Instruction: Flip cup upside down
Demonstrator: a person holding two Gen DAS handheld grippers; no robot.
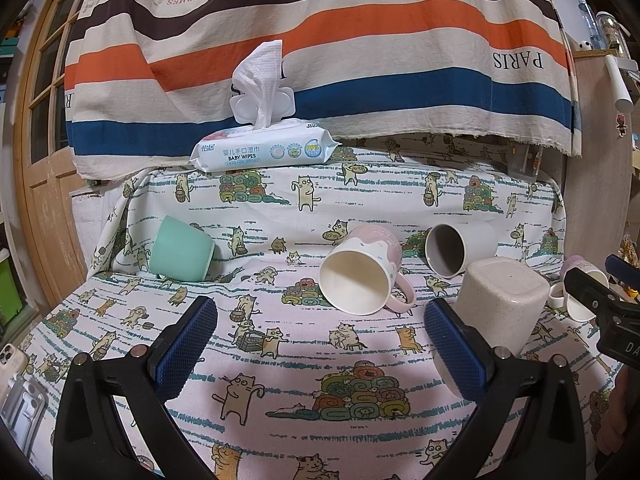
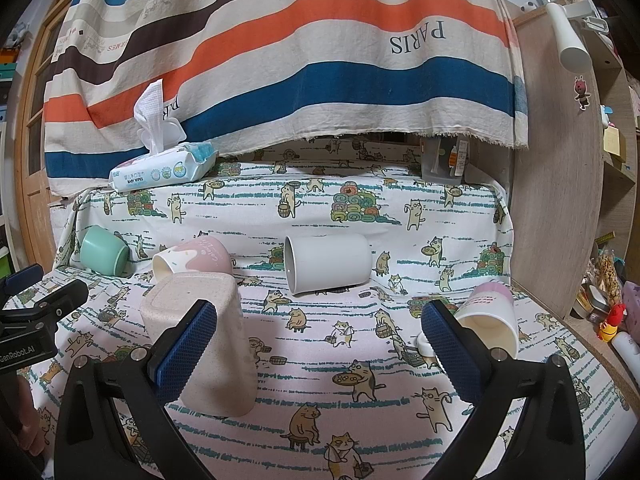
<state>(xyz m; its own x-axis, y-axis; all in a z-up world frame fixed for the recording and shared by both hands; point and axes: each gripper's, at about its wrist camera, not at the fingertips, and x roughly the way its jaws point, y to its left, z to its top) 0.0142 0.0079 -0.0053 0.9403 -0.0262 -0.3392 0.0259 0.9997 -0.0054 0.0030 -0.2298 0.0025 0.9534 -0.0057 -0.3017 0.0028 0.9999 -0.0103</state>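
A speckled beige cup (image 1: 500, 312) (image 2: 204, 340) stands upside down on the cat-print cloth, between the two grippers. My left gripper (image 1: 320, 344) is open and empty, its right finger just left of this cup. My right gripper (image 2: 320, 344) is open and empty, its left finger in front of the cup. A pink-and-white mug (image 1: 360, 272) (image 2: 192, 260), a grey cup (image 1: 460, 248) (image 2: 326, 264), a mint cup (image 1: 182, 250) (image 2: 104, 250) and a lilac-and-white mug (image 2: 490, 320) (image 1: 582, 292) all lie on their sides.
A pack of baby wipes (image 1: 264, 148) (image 2: 160, 168) sits on the raised ledge at the back under a striped hanging cloth (image 1: 320, 40). A wooden panel (image 2: 560, 184) bounds the right side. A phone (image 1: 14, 360) lies at the far left.
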